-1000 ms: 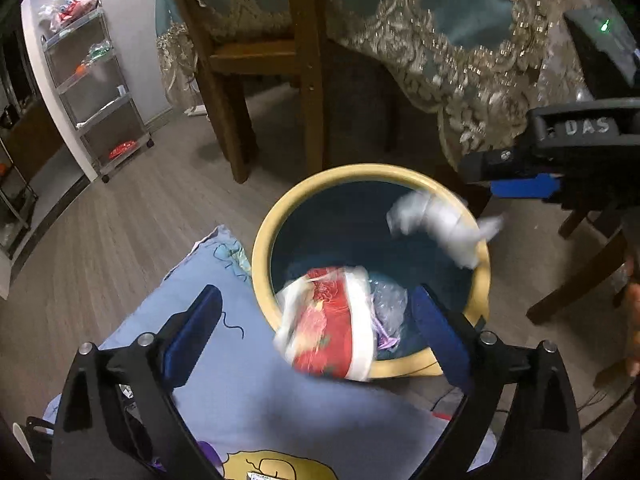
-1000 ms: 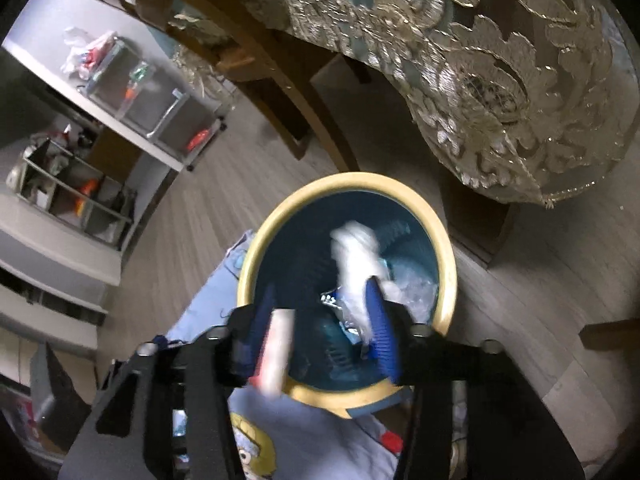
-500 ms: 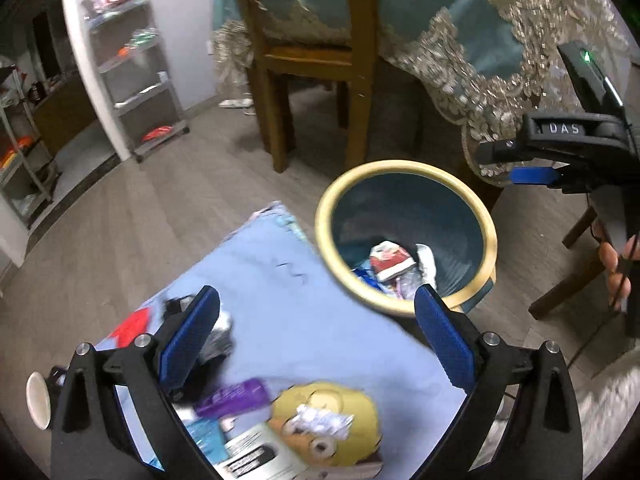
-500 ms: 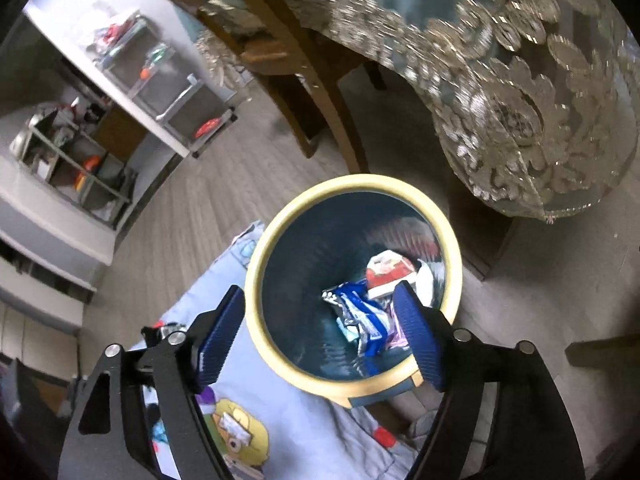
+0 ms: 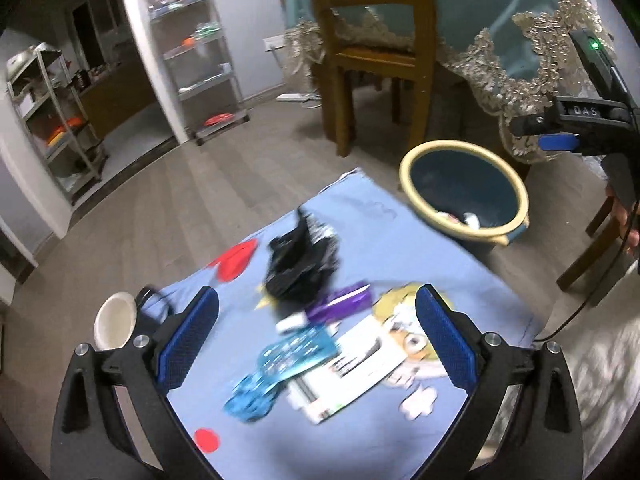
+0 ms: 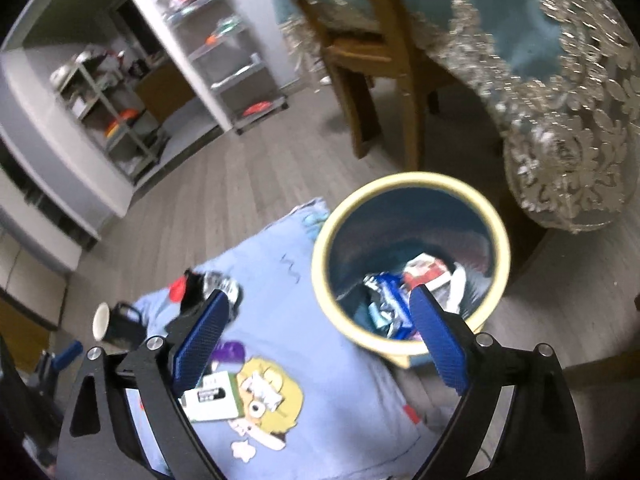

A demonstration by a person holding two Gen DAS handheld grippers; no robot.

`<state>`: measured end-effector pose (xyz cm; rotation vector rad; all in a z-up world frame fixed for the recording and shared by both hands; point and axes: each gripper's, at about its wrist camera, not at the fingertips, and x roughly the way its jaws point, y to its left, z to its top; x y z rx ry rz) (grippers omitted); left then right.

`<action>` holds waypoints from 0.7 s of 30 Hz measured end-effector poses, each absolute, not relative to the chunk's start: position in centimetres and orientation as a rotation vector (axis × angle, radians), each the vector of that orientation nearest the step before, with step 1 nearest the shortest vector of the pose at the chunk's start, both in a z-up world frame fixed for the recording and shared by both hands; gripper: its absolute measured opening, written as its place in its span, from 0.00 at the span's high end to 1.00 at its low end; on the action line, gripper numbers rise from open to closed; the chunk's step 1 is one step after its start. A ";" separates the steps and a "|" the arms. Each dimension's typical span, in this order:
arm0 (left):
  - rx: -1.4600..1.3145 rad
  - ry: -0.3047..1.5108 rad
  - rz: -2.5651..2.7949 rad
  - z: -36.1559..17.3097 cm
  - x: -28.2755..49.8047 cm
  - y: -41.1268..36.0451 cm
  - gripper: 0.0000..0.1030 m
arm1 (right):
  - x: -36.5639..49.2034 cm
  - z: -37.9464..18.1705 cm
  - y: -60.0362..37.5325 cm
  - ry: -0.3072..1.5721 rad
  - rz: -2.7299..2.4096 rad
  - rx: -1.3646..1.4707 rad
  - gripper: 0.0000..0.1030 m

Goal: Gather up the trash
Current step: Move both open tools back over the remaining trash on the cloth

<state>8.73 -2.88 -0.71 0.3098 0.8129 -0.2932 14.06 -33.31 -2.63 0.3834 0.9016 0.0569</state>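
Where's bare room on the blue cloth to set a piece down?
Free: the cloth strip between the black wrapper and the bin; also the near edge by the red dot. Crowded: the middle, with purple wrapper, teal packet and white box.

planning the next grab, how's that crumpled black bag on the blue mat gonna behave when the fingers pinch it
The black plastic bag looks crumpled and thin, so it is probably floppy and light, likely to sag and trail. Its glossy folds suggest it may slip; pinching a thick bunch seems safer. It partly overlaps the purple wrapper, which might drag along.
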 end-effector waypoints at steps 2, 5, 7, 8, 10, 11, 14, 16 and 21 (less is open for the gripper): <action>0.284 0.817 -0.266 -1.0 8.3 -1.2 0.06 | 13.7 -2.8 -31.7 0.912 0.071 0.345 0.11; 0.237 0.828 -0.225 -1.7 8.0 1.3 0.06 | 13.2 -3.1 -30.1 0.923 0.084 0.324 0.11; 0.219 0.841 -0.210 -2.1 8.0 2.5 0.06 | 13.0 -3.5 -29.2 0.938 0.087 0.326 0.11; 0.216 0.845 -0.205 -2.3 8.0 2.9 0.06 | 13.0 -3.9 -28.7 0.949 0.093 0.333 0.10; 0.219 0.851 -0.192 -2.7 8.1 3.5 0.06 | 13.0 -4.6 -28.1 0.973 0.107 0.354 0.10; 0.220 0.855 -0.182 -3.0 8.2 3.9 0.06 | 13.1 -5.1 -27.9 0.988 0.115 0.369 0.10; 0.199 0.896 -0.157 -4.1 8.7 5.0 0.06 | 13.6 -6.5 -27.4 1.047 0.106 0.377 0.10; 0.191 0.905 -0.140 -4.4 9.1 5.5 0.06 | 14.0 -7.3 -27.1 1.076 0.104 0.386 0.10; 0.167 0.916 -0.126 -4.7 10.0 6.2 0.06 | 15.2 -9.7 -25.2 1.159 0.102 0.325 0.10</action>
